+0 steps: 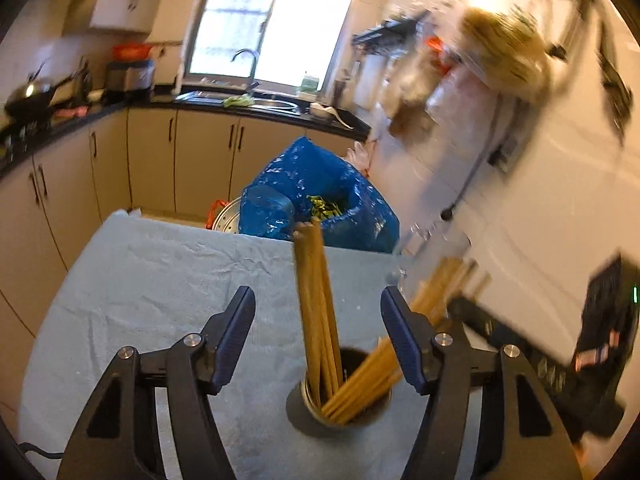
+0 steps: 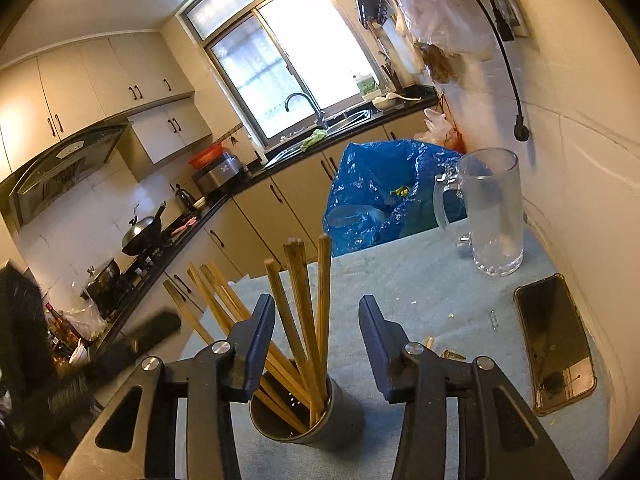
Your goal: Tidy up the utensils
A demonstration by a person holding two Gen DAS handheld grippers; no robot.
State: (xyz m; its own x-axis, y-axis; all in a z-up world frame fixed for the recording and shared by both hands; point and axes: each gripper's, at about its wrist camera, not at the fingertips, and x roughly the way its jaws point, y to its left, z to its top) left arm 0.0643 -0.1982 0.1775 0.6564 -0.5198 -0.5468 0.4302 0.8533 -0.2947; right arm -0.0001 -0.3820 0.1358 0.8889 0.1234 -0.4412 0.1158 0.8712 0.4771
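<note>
Both claws spread and empty: right gripper [image 2: 317, 338] frames the upright chopsticks [image 2: 306, 312] in their metal holder [image 2: 296, 420] (dead ahead, closest); left gripper [image 1: 318, 330] hovers alongside.

Motion blur smears the right tool [image 1: 592, 344] and the wall clutter [image 1: 500, 40] beyond recognition.

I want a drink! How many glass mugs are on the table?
1: the glass mug stands at the table's far right corner, beyond the phone. Others may be out of view.
</note>
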